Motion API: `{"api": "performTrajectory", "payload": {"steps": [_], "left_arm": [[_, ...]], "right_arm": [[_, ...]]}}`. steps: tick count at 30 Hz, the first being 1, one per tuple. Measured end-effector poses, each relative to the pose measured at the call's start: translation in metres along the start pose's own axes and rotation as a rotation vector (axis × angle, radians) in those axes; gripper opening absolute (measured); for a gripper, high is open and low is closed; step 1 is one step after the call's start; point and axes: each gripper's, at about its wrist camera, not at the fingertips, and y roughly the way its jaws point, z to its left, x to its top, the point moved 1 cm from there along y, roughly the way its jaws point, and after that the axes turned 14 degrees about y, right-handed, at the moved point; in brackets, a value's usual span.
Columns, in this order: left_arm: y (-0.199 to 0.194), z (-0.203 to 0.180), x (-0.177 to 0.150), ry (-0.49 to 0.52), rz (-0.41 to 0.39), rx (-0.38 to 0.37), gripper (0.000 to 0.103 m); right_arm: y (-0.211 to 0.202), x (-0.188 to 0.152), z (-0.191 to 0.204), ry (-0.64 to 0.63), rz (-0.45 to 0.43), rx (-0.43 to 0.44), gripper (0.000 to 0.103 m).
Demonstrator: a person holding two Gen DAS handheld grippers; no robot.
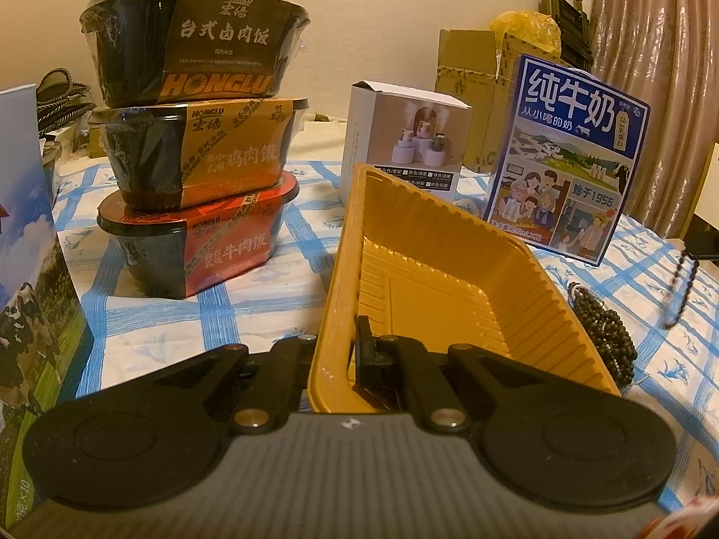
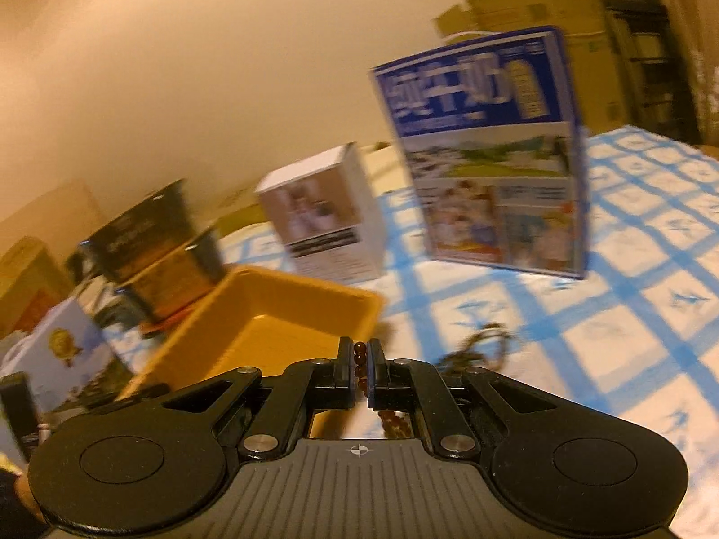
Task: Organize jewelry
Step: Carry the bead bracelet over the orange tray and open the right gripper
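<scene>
Bead string [image 2: 359, 352] is pinched between the right gripper [image 2: 359, 368] pads, reddish-brown beads showing at the tips and more hanging below the jaws, so it's off the table and sitting just past the tray's near right corner. In the left view a dark beaded strand [image 1: 681, 285] dangles at the right edge, likely the same string. Tray [image 1: 431, 269] is yellow, ribbed, and has no jewelry in it; the left gripper [image 1: 355, 350] is clamped on its near rim, one finger inside the wall, one outside, tipping the tray up a bit. A second pile of dark beads [image 1: 606, 337] lies on the table touching the tray's right wall; the right view shows it as a blurred heap [image 2: 476, 350] just right of the gripper. Table [image 1: 179, 314] has a blue-checked cloth. Behind the tray: white box [image 1: 404, 134], milk carton [image 1: 566, 157] toward the far right, stack of three meal bowls [image 1: 193, 134] at far left. Step, as I read it: carry phase, first string lifted and heading for the tray. Next move needs the right gripper swung left over the tray opening, lowered so the hanging tail lands inside the wall, then released; left keeps the tray pinned. Risk: tail snagging the rim or draping outside. Right view is motion-blurred, so bead count is unclear.
</scene>
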Motion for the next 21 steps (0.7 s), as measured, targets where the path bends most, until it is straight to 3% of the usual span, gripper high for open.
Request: {"api": "performTrajectory", "payload": {"steps": [5, 12, 21], "left_arm": [[0.0, -0.001, 0.001, -0.001, -0.001, 0.0, 0.004], [0.0, -0.001, 0.001, 0.0, 0.0, 0.0, 0.004], [0.0, -0.001, 0.0, 0.0, 0.0, -0.001, 0.004]], "right_arm": [[0.022, -0.011, 0.024, -0.021, 0.053, 0.065, 0.005], [0.063, -0.023, 0.04, -0.044, 0.132, 0.069, 0.005], [0.084, -0.017, 0.044, -0.049, 0.109, 0.049, 0.005]]}}
